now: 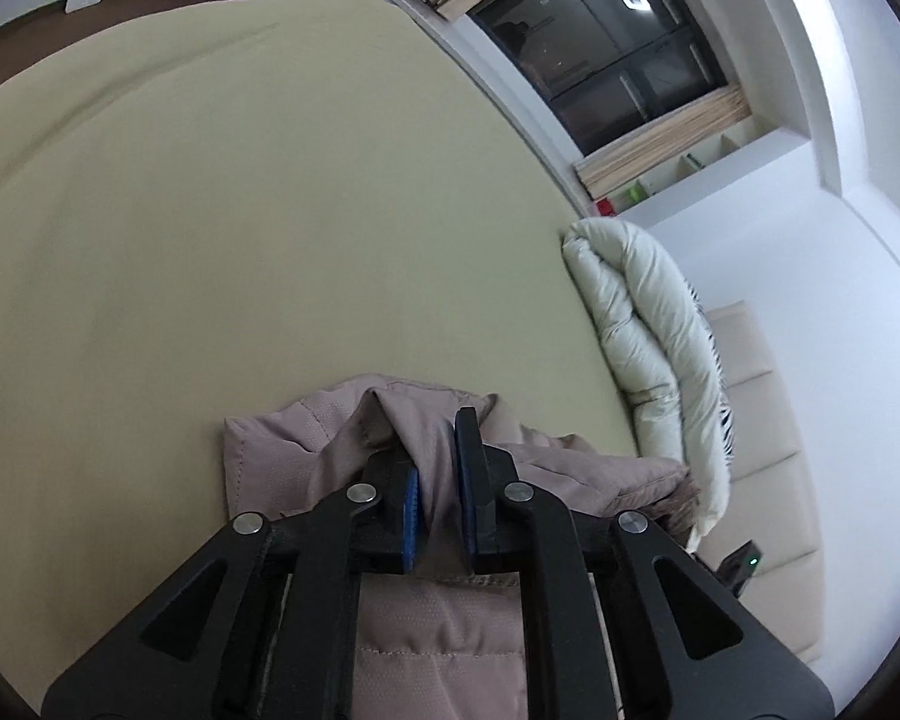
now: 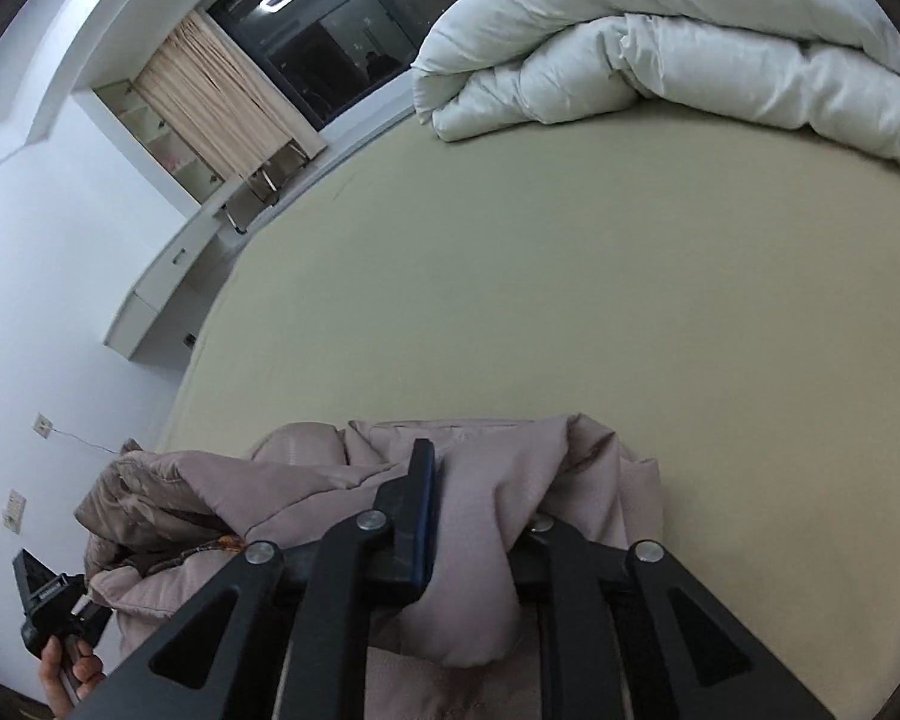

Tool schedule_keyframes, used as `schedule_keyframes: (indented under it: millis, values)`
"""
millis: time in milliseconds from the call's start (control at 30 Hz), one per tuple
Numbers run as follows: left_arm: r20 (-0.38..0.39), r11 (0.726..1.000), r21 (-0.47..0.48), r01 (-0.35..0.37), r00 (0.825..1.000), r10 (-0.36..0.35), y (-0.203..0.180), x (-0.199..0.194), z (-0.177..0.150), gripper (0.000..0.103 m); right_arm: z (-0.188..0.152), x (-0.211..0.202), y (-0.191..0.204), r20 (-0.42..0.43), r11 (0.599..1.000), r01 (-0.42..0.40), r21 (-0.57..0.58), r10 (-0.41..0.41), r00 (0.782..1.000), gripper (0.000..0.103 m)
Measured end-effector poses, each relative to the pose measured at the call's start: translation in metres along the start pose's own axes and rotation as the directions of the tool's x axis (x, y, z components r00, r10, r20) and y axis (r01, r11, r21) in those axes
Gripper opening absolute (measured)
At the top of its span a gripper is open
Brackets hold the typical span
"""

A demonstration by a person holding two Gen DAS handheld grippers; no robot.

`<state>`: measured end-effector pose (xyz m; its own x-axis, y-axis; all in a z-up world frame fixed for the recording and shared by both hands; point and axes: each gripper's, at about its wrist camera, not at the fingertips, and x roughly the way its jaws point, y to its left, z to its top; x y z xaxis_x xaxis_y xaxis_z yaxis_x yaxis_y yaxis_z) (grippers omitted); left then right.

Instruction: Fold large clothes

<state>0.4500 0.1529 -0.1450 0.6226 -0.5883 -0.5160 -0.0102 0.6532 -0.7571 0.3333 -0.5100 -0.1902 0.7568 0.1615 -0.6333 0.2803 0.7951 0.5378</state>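
Observation:
A mauve quilted jacket (image 1: 282, 456) lies bunched at the near edge of the beige bed sheet (image 1: 240, 210). My left gripper (image 1: 437, 480) is shut on a fold of the jacket between its blue pads. In the right wrist view the same jacket (image 2: 306, 480) hangs over my right gripper (image 2: 474, 516), which is shut on a thick fold; its right finger is hidden under the cloth. The left gripper and the hand holding it show in the right wrist view (image 2: 54, 606) at the lower left.
A folded pale duvet (image 2: 660, 54) lies at the far side of the bed and also shows in the left wrist view (image 1: 642, 324). A dark window (image 2: 330, 18) with curtains and a white desk (image 2: 168, 294) stand beyond the bed. A padded headboard (image 1: 768, 420) is at the right.

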Motion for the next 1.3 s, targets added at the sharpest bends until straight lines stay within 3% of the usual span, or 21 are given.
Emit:
schedule_keyframes:
  millis: [133, 200, 267, 367, 400, 500, 600, 700, 767, 833, 933, 1000, 1167, 1300]
  values:
    - [0.124, 0.999, 0.030, -0.027, 0.992, 0.023, -0.014, -0.054, 0.003, 0.012, -0.006, -0.031, 0.004, 0.061, 1.000, -0.016, -0.005, 0.017, 0.998, 0.081]
    - [0.140, 0.989, 0.132, -0.070, 0.989, 0.051, -0.041, -0.076, -0.007, 0.012, -0.008, -0.054, 0.010, 0.119, 1.000, 0.005, -0.004, -0.005, 0.993, 0.093]
    - [0.158, 0.946, 0.292, -0.143, 0.982, 0.100, -0.081, -0.079, -0.026, 0.012, -0.010, -0.067, 0.023, 0.124, 0.999, 0.014, -0.039, -0.009, 0.992, 0.092]
    - [0.147, 0.863, 0.465, -0.200, 0.978, 0.148, -0.133, -0.061, -0.067, 0.012, -0.022, -0.067, 0.070, 0.035, 0.983, -0.008, -0.184, 0.015, 0.999, 0.077]
    - [0.131, 0.821, 0.531, -0.211, 0.977, 0.166, -0.149, -0.043, -0.084, 0.012, -0.029, -0.060, 0.092, 0.002, 0.964, -0.003, -0.266, 0.003, 1.000, 0.070]
    - [0.087, 0.727, 0.648, -0.227, 0.970, 0.225, -0.176, 0.004, -0.124, 0.012, -0.050, -0.036, 0.145, -0.056, 0.897, 0.009, -0.443, -0.038, 0.998, 0.063]
    - [0.079, 0.641, 0.721, -0.265, 0.950, 0.304, -0.186, 0.047, -0.154, 0.012, -0.063, 0.001, 0.170, -0.106, 0.863, 0.029, -0.505, -0.095, 0.990, 0.053]
    - [0.080, 0.587, 0.749, -0.308, 0.921, 0.381, -0.181, 0.099, -0.164, 0.012, -0.065, 0.043, 0.172, -0.125, 0.850, 0.080, -0.520, -0.169, 0.978, 0.053]
    - [0.089, 0.578, 0.747, -0.328, 0.911, 0.402, -0.172, 0.124, -0.160, 0.012, -0.061, 0.068, 0.166, -0.123, 0.840, 0.123, -0.529, -0.219, 0.968, 0.053]
    - [0.096, 0.570, 0.747, -0.341, 0.905, 0.415, -0.162, 0.144, -0.153, 0.012, -0.056, 0.089, 0.154, -0.146, 0.858, 0.134, -0.496, -0.234, 0.961, 0.053]
    - [0.070, 0.592, 0.730, -0.343, 0.898, 0.435, -0.147, 0.169, -0.140, 0.012, -0.052, 0.108, 0.144, -0.143, 0.856, 0.155, -0.494, -0.256, 0.956, 0.053]
    - [0.076, 0.578, 0.736, -0.353, 0.891, 0.447, -0.142, 0.180, -0.135, 0.012, -0.052, 0.116, 0.142, -0.135, 0.849, 0.168, -0.501, -0.268, 0.954, 0.054]
    - [0.078, 0.588, 0.729, -0.351, 0.896, 0.437, -0.123, 0.194, -0.132, 0.012, -0.061, 0.122, 0.137, -0.130, 0.856, 0.150, -0.494, -0.244, 0.961, 0.054]
    - [0.102, 0.565, 0.739, -0.366, 0.890, 0.444, -0.115, 0.202, -0.136, 0.012, -0.064, 0.124, 0.133, -0.103, 0.856, 0.155, -0.493, -0.234, 0.967, 0.054]
